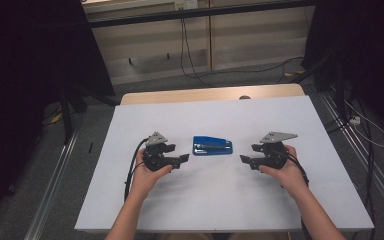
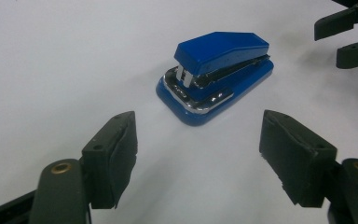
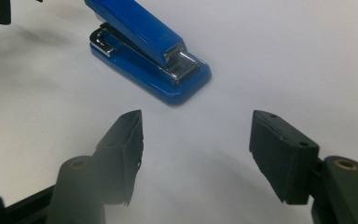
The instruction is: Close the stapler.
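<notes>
A rectangular table with a pale wooden top carries a large white sheet that covers nearly all of its surface; only a narrow strip of wood remains exposed along the far edge. A small blue stapler with bright metal parts lies flat on the sheet near its centre, long axis running left to right. Seen close in the left gripper view, the stapler rests on its base, top arm down.

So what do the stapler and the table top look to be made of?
Stapler: glossy blue shell, plastic or painted metal by its soft highlights; bright chromed metal at the mouth and along the base. Table top: matt white sheet, even and unmarked, maybe laminate.
</notes>
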`<state>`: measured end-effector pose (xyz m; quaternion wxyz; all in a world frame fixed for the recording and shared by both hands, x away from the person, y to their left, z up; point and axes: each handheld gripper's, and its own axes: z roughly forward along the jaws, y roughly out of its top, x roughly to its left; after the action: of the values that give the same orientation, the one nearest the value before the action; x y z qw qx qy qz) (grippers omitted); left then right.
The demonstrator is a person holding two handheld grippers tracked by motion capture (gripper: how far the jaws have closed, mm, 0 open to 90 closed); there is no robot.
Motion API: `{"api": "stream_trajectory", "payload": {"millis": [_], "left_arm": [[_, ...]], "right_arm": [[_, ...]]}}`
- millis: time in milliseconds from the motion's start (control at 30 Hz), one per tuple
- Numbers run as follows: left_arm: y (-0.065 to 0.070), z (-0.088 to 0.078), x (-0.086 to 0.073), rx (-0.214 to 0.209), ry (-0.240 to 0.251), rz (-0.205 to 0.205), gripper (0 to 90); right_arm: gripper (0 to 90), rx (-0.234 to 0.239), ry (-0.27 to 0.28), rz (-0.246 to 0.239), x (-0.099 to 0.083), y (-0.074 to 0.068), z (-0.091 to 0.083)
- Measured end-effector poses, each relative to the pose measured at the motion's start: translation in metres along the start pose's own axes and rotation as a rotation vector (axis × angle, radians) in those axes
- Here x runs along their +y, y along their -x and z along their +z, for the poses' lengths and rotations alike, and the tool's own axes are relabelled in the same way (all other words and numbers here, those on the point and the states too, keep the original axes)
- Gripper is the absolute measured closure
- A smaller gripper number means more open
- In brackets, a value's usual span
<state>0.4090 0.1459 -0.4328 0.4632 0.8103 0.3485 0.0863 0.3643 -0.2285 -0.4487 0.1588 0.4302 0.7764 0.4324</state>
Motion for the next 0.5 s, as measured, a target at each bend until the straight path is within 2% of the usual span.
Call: {"api": "stream_trajectory", "payload": {"millis": [100,233,333,500], "left_arm": [[0.000,-0.006,-0.003,0.007,0.001,0.006,24.9],[-0.001,-0.014,-0.006,0.019,-0.003,0.011,19.8],[-0.003,-0.020,-0.009,0.022,0.014,-0.007,17.3],[-0.004,-0.027,-0.016,0.019,0.006,-0.015,14.3]], "right_arm": [[29.9,-0.004,0.016,0.014,-0.004,-0.002,-0.007],[27.2,-0.020,0.022,0.005,-0.009,-0.004,-0.017],[25.8,-0.019,0.024,0.000,-0.014,-0.007,-0.024],[24.0,-0.022,0.027,0.002,-0.020,-0.010,-0.031]]}}
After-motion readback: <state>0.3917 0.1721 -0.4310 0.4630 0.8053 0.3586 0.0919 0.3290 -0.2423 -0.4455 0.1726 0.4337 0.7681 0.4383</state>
